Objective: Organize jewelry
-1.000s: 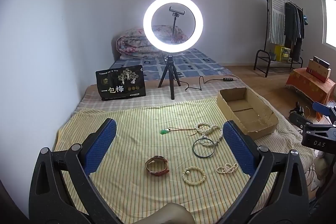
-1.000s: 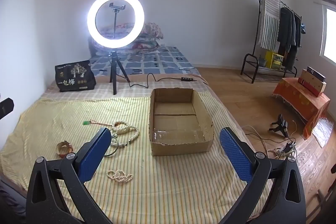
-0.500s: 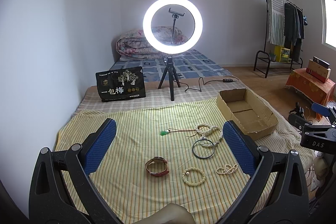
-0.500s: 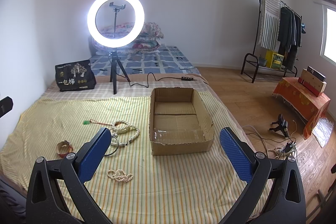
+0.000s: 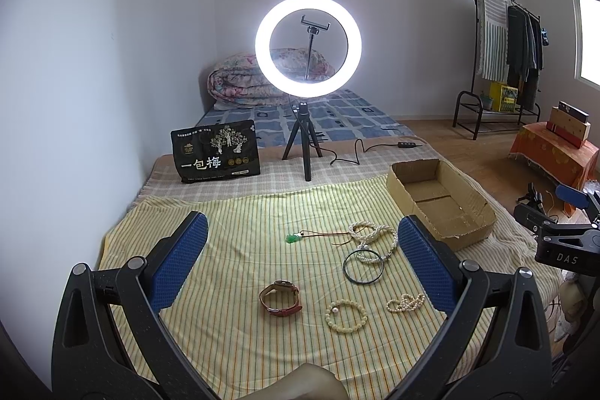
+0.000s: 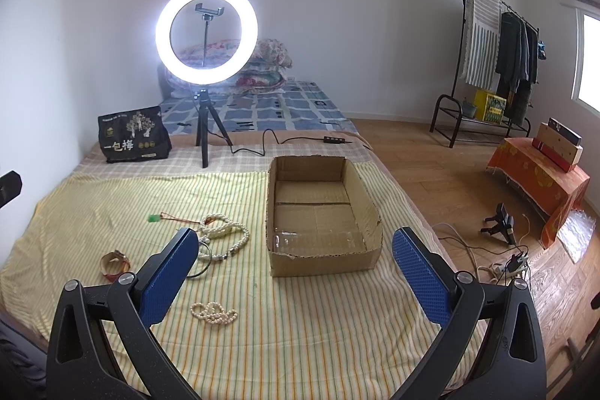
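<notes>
L gripper (image 5: 302, 253) view drifts a bit: ring light (image 5: 308, 46) sits slightly lower in frame vs 1 s ago, watch (image 5: 281, 297) and jewelry shift a touch. R gripper (image 6: 294, 267) view barely shifts.

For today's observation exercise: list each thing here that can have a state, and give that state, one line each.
Left gripper: open, holding nothing.
Right gripper: open, holding nothing.
Box: open-topped, empty.
Ring light: lit, on its tripod.
Phone clamp: empty.
Watch: strap looped, on the cloth.
Bangle: flat on the cloth.
Pendant: on the cloth, cord stretched out.
Quilt: rolled up.
</notes>
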